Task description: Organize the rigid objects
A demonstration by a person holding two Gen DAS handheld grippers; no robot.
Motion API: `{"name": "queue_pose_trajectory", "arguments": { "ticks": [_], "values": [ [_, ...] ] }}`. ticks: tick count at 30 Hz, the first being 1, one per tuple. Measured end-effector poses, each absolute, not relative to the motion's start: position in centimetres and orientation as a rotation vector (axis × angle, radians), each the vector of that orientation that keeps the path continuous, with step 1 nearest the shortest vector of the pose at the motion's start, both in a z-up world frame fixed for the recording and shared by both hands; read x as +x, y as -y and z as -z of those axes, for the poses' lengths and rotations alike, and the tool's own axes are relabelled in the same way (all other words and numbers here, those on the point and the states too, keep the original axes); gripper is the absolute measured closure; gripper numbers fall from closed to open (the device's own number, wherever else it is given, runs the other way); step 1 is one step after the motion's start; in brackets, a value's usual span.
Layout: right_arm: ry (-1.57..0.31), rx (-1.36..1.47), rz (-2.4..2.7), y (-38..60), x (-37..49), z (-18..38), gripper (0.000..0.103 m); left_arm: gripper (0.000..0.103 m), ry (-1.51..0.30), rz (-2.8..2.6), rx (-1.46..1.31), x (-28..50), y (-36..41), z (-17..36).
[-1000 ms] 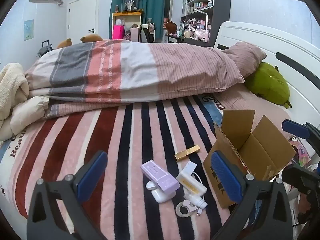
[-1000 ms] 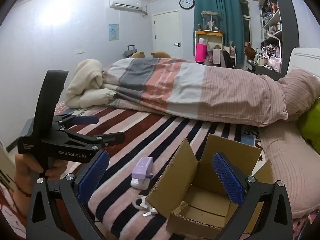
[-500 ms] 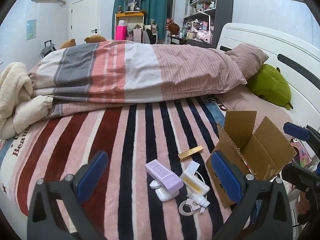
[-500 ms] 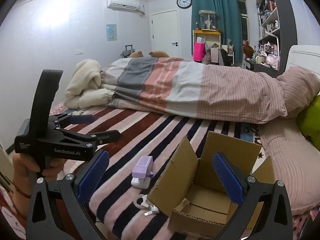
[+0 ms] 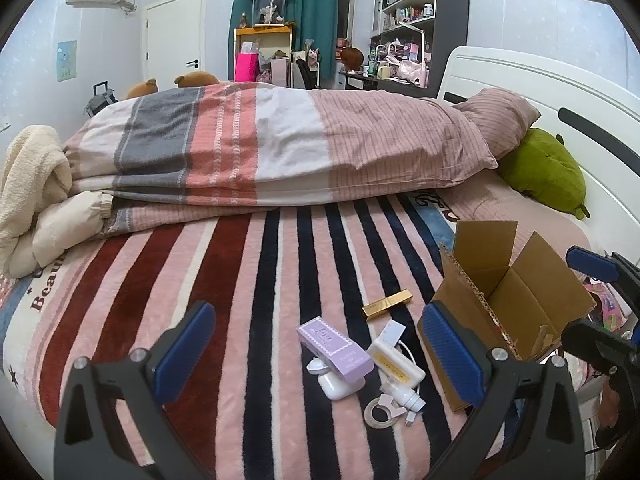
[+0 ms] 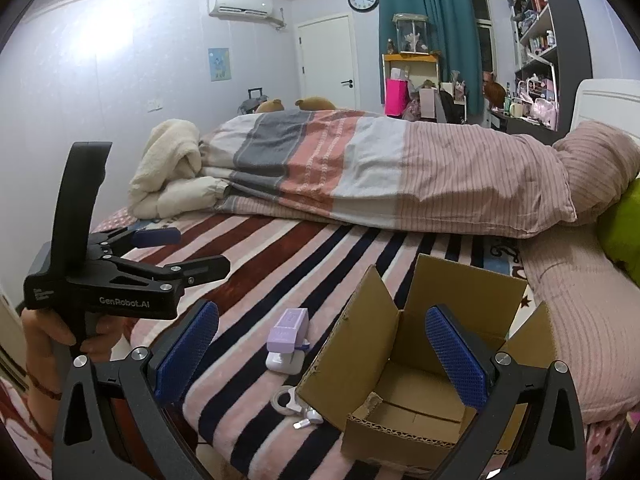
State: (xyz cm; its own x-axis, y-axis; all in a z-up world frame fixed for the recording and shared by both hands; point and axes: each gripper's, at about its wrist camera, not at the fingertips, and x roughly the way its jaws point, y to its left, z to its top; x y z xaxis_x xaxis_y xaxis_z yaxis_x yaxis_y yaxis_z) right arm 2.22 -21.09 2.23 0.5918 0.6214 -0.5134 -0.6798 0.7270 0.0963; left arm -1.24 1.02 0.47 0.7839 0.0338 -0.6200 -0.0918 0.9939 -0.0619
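Observation:
Small items lie together on the striped blanket: a lilac box (image 5: 335, 345) resting on a white earbud case (image 5: 334, 383), a white-and-yellow charger box (image 5: 396, 362), a gold bar (image 5: 387, 304), a tape roll (image 5: 378, 415) and a small white plug (image 5: 406, 395). An open, empty cardboard box (image 5: 508, 300) stands just right of them. My left gripper (image 5: 318, 354) is open and empty, hovering in front of the items. My right gripper (image 6: 322, 354) is open and empty above the cardboard box (image 6: 420, 396); the lilac box (image 6: 289, 325) lies to its left. The left gripper also shows in the right wrist view (image 6: 176, 250).
A folded striped duvet (image 5: 280, 152) fills the far half of the bed. A cream fleece blanket (image 5: 32, 184) lies at the left, a green plush (image 5: 544, 172) by the white headboard (image 5: 560, 92) on the right. The bed's near edge runs below the items.
Both grippers have drifted slightly, so the items and box sit a little further right in the left wrist view. Nothing was grasped or moved.

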Motion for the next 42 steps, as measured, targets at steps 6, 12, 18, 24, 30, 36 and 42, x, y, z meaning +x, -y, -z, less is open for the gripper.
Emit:
{"name": "queue_pose_trajectory", "arguments": {
  "ticks": [6, 12, 18, 24, 30, 36, 42],
  "values": [
    [-0.545, -0.12, -0.751, 20.92, 1.92, -2.38, 0.0, 0.0, -0.666, -0.068, -0.091, -1.35, -1.03, -0.46],
    [-0.566, -0.105, -0.739, 20.86, 2.08, -2.41, 0.0, 0.0, -0.664, -0.07, -0.09, -1.34, -1.03, -0.47],
    [-0.574, -0.107, -0.736, 20.89, 2.08, -2.42, 0.0, 0.0, -0.666, -0.064, -0.094, -1.37, -1.09, -0.49],
    [-0.585, -0.106, -0.749, 20.84, 2.12, -2.29, 0.0, 0.0, -0.666, -0.058, -0.095, -1.46, -1.06, -0.64],
    [-0.606, -0.114, -0.76, 20.93, 2.1, -2.07, 0.0, 0.0, -0.666, -0.057, -0.094, -1.53, -0.8, -0.76],
    [-0.61, -0.121, -0.765, 20.89, 1.98, -1.87, 0.0, 0.0, -0.665, -0.056, -0.093, -1.62, -0.75, -0.8],
    [-0.613, -0.123, -0.768, 20.72, 2.01, -1.78, 0.001, 0.0, -0.665, -0.057, -0.096, -1.52, -0.66, -0.75]
  ]
}}
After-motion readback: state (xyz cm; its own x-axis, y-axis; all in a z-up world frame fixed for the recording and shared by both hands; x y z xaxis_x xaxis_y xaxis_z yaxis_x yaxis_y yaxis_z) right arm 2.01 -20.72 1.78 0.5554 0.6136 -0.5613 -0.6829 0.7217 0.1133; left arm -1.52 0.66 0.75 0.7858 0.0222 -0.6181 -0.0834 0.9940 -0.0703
